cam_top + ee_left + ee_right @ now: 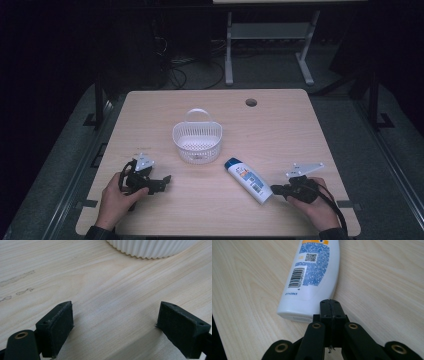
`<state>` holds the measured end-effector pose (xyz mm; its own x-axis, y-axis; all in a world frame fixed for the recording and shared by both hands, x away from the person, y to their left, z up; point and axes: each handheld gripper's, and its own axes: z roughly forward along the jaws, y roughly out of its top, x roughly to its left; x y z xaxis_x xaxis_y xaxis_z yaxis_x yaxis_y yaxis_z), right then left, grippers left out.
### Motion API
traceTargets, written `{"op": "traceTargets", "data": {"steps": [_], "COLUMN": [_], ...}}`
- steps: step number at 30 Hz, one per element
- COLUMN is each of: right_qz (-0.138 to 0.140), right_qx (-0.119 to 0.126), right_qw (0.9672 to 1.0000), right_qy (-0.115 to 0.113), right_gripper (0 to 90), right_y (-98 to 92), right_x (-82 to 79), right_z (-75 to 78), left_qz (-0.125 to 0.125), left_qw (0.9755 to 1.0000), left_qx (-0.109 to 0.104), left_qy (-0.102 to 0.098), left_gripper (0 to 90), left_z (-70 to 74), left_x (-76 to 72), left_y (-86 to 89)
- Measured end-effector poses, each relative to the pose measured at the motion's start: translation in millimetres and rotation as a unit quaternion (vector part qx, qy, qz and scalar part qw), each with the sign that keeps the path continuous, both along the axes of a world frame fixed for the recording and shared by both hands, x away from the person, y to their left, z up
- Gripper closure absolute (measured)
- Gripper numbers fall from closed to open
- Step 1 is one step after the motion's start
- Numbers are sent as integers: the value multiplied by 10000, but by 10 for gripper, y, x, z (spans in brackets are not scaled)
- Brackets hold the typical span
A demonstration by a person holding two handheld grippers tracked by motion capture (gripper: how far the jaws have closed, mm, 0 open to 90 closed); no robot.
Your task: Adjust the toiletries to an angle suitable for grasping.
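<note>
**Right jaws shut at bottle base, left jaws wide over bare wood**

Right gripper (329, 302): black matte jaws pressed flat together, nothing between them, tips right at the flat bottom end of the shampoo bottle (312, 282); contact can't be told. Bottle is smooth white plastic, flattish oval body, lying on its side with the back label up: blue fine print, barcode, QR code. In the high view the bottle (248, 180) lies diagonally, blue cap toward the basket (197, 142), base toward the right gripper (276, 189).

Left gripper (115, 322): jaws spread wide, blocky dark pads with rough faces, only wood grain between them; it sits low on the counter (280, 125).

Counter: pale wood laminate, rounded corners, round cable hole at the far edge.

Basket: white plastic, round, ribbed slatted wall, arched handle upright; nothing visible inside. Just beyond the bottle cap, apart from both grippers.
</note>
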<state>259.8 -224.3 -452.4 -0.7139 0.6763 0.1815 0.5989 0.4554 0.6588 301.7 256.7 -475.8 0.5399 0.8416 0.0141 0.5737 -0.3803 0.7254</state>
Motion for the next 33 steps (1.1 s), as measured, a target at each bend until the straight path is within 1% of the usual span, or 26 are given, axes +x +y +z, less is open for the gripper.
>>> {"op": "traceTargets", "data": {"steps": [1,3,9,12,14,17,27,30,31,33], "right_qz": [64,100,197,208,297,316,567,623,596,631], "right_qx": [8,0,-5,2,1,9,12,13,23,-2], "right_qw": [10000,9999,9998,9998,9996,9995,9984,9981,9982,9980], "right_qy": [-4,25,-1,31,8,38,30,23,71,40], "right_gripper": [899,899,899,899,899,899,899,899,899,899], "right_y": [22,43,82,100,123,143,260,281,297,311], "right_x": [-4,-10,-17,-26,-30,-37,-65,-69,-79,-79], "right_z": [0,5,1,6,8,11,15,16,22,17], "left_qz": [1,0,-1,0,-1,0,-2,-2,-1,-2], "left_qw": [10000,10000,10000,10000,10000,10000,10000,10000,10000,10000], "left_qx": [0,1,1,1,2,1,4,4,3,4], "left_qy": [0,1,0,0,0,1,1,1,1,1], "left_gripper": [127,127,127,127,127,126,127,127,127,127], "left_z": [0,0,0,0,0,0,0,0,0,0], "left_x": [0,0,0,0,0,0,0,0,0,0], "left_y": [0,0,0,0,0,0,0,0,0,0]}}
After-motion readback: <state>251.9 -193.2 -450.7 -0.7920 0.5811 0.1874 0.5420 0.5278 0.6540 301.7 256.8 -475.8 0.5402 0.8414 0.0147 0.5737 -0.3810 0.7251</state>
